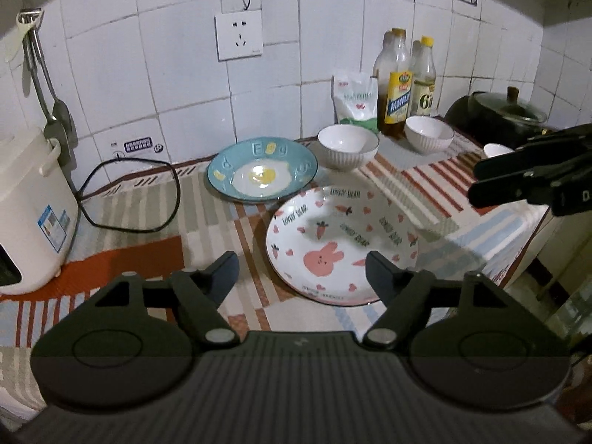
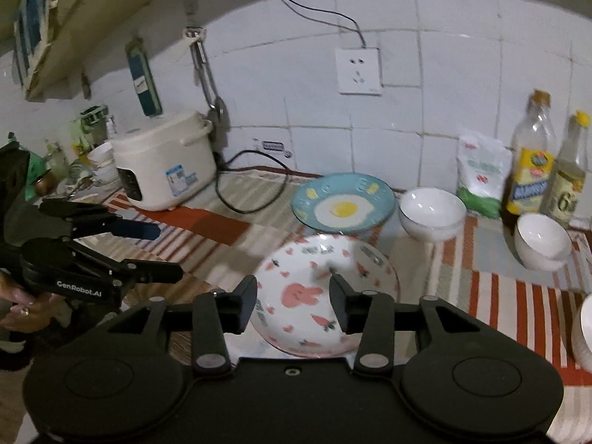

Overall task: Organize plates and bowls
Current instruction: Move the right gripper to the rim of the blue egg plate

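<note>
A white plate with a pink rabbit [image 1: 342,246] [image 2: 314,296] lies on the striped cloth at the front. A blue plate with a fried-egg picture [image 1: 262,170] [image 2: 342,201] lies behind it, touching or nearly so. Two white ribbed bowls [image 1: 347,146] [image 1: 429,133] stand behind, also in the right wrist view [image 2: 433,212] [image 2: 542,240]. My left gripper [image 1: 301,272] is open and empty above the rabbit plate's near left side. My right gripper [image 2: 292,296] is open and empty over the same plate; it shows at the right in the left wrist view [image 1: 477,181].
A white rice cooker [image 1: 29,211] [image 2: 162,166] with a black cord stands at the left. Two oil bottles [image 1: 397,81] [image 2: 532,159] and a white bag [image 1: 355,98] stand against the tiled wall. A black pot [image 1: 495,114] sits far right. Another white dish [image 2: 584,329] is at the right edge.
</note>
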The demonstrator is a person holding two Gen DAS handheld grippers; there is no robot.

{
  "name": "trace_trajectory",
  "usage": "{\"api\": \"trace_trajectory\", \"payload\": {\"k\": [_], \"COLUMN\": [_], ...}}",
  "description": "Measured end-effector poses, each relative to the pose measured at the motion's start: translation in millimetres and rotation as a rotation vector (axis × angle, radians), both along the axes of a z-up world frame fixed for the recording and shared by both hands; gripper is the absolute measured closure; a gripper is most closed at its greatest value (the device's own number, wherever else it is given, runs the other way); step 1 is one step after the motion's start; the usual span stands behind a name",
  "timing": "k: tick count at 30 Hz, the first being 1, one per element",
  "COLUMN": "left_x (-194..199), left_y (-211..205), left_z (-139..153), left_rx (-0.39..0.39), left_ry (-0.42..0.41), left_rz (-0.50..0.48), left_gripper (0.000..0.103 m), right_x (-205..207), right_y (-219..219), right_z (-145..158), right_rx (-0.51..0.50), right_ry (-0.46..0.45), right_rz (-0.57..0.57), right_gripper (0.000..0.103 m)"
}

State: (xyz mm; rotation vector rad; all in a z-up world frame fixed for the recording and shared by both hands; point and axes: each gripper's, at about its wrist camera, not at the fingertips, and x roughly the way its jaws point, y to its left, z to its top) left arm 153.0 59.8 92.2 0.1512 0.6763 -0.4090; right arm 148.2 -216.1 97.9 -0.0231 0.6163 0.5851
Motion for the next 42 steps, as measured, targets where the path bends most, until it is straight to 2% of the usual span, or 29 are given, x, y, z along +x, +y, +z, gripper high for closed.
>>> {"api": "trace_trajectory", "payload": {"k": [2, 7, 11, 13, 15, 17, 18, 20, 24, 31, 36, 42], "left_x": [4.2, 17.8, 34.0, 43.1, 51.3, 62.4, 68.8, 82.1, 110.3, 157.9, 188.6, 218.2], "left_y": [3.8, 10.1, 15.3, 17.5, 19.7, 19.0, 18.4, 18.4, 19.0, 11.5, 10.2, 10.3], "left_z": [7.6, 19.9, 22.5, 21.2, 17.7, 12.3, 8.7, 0.3, -19.8, -52.9, -73.1, -93.5], "left_rx": [0.001, 0.014, 0.014, 0.014, 0.010, 0.031, 0.040, 0.027, -0.026, -0.055, -0.106, -0.122], "left_ry": [0.005, -0.021, -0.043, -0.057, -0.100, -0.132, -0.137, -0.146, -0.159, -0.163, -0.096, -0.022], "left_rz": [-0.003, -0.003, -0.002, -0.002, 0.005, 0.010, 0.013, 0.014, 0.017, 0.039, 0.045, 0.052], "left_gripper": [0.026, 0.022, 0.021, 0.015, 0.011, 0.010, 0.010, 0.010, 0.009, 0.009, 0.009, 0.011], "right_x": [3.5, 23.6, 46.9, 60.8, 71.4, 79.7, 85.0, 99.2, 136.6, 195.0, 226.4, 250.8], "right_y": [8.3, 24.2, 29.8, 28.6, 26.9, 26.2, 27.7, 30.7, 28.2, 15.8, 17.1, 27.0], "right_z": [5.2, 9.4, 7.1, 3.8, -0.5, -6.7, -10.9, -19.5, -39.8, -82.2, -111.9, -132.2], "right_rx": [-0.009, 0.008, 0.053, 0.097, 0.130, 0.134, 0.107, 0.052, 0.063, 0.183, 0.178, 0.146], "right_ry": [-0.004, 0.022, 0.041, 0.042, 0.016, -0.072, -0.111, -0.124, -0.038, 0.172, 0.236, 0.251], "right_rz": [0.014, 0.030, 0.028, 0.039, 0.016, -0.044, -0.064, -0.073, -0.088, -0.147, -0.202, -0.232], "right_gripper": [0.039, 0.032, 0.032, 0.032, 0.031, 0.031, 0.031, 0.031, 0.031, 0.031, 0.031, 0.031]}}
